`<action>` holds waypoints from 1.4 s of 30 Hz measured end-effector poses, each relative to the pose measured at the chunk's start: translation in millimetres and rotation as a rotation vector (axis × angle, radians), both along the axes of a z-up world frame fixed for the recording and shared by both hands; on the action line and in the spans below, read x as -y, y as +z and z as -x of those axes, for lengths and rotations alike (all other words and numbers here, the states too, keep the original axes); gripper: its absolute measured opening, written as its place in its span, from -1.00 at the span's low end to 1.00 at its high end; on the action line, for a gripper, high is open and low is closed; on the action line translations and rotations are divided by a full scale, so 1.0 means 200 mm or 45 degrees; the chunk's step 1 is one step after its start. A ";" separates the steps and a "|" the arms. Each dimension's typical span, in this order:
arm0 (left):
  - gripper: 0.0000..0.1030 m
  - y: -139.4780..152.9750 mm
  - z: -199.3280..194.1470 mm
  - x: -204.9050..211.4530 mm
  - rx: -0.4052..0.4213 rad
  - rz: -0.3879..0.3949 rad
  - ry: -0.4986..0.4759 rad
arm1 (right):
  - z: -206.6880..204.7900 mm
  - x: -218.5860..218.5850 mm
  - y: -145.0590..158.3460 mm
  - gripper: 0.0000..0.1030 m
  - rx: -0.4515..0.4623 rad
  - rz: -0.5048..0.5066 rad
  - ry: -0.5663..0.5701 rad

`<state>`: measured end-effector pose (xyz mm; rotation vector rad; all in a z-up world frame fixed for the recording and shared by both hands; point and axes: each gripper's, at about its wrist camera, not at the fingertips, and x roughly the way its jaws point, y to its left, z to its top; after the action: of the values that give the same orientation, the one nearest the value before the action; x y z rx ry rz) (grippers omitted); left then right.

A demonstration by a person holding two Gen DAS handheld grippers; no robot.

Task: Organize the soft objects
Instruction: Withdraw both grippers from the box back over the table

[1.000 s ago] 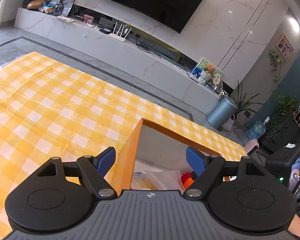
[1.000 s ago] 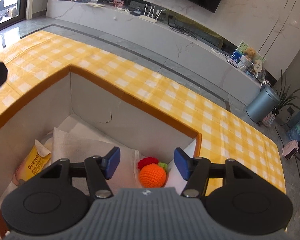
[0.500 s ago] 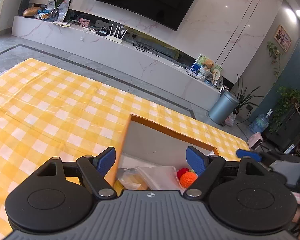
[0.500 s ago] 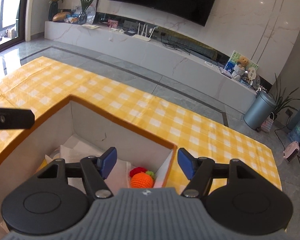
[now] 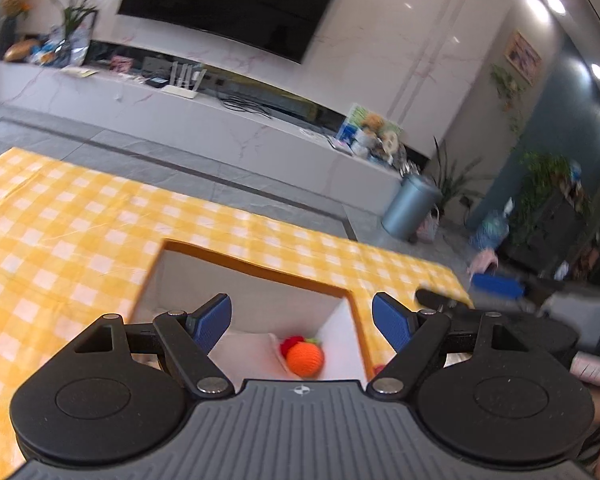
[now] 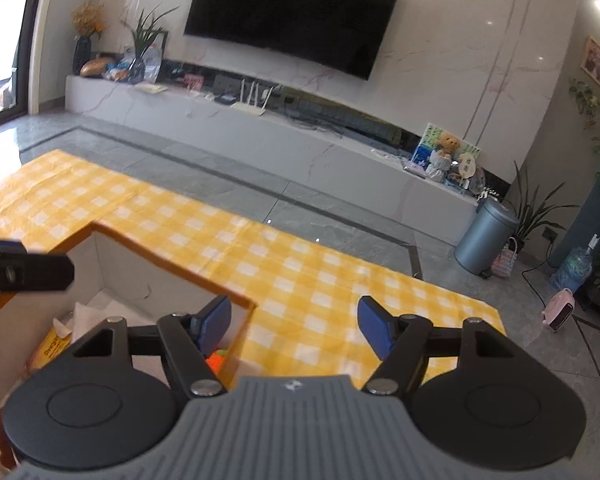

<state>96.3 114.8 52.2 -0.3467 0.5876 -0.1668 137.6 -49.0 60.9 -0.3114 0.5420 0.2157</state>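
Down in the far right corner of the orange-rimmed box (image 5: 256,270) lies the orange crocheted ball (image 5: 305,358), a red knitted piece touching it behind, white cloth (image 5: 246,354) just beside. Both sets of jaws stand wide and hold nothing: the left gripper (image 5: 302,322) above the box, the right gripper (image 6: 295,322) over its right edge and the yellow checked counter (image 6: 300,276).
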 end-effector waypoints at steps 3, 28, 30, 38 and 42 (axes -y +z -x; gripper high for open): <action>0.82 -0.01 -0.01 0.12 0.025 -0.050 -0.047 | 0.02 0.14 0.05 0.58 0.060 -0.094 -0.042; 0.82 -0.11 -0.50 0.93 -0.394 0.002 -0.257 | -0.04 1.30 -0.07 0.55 0.134 -0.400 -0.627; 0.82 -0.16 -0.56 0.99 -0.432 -0.009 -0.245 | -0.05 1.33 -0.11 0.55 0.115 -0.401 -0.672; 0.64 -0.37 -0.79 1.23 -0.653 -0.208 -0.083 | -0.08 1.39 -0.18 0.56 0.059 -0.451 -0.689; 0.64 -0.44 -0.85 1.32 -0.731 -0.281 -0.112 | -0.06 1.39 -0.19 0.56 0.029 -0.496 -0.669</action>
<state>266.0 -149.8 -36.6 -0.1494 1.1798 -0.0830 149.9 -326.8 22.1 0.2106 0.5290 -0.1923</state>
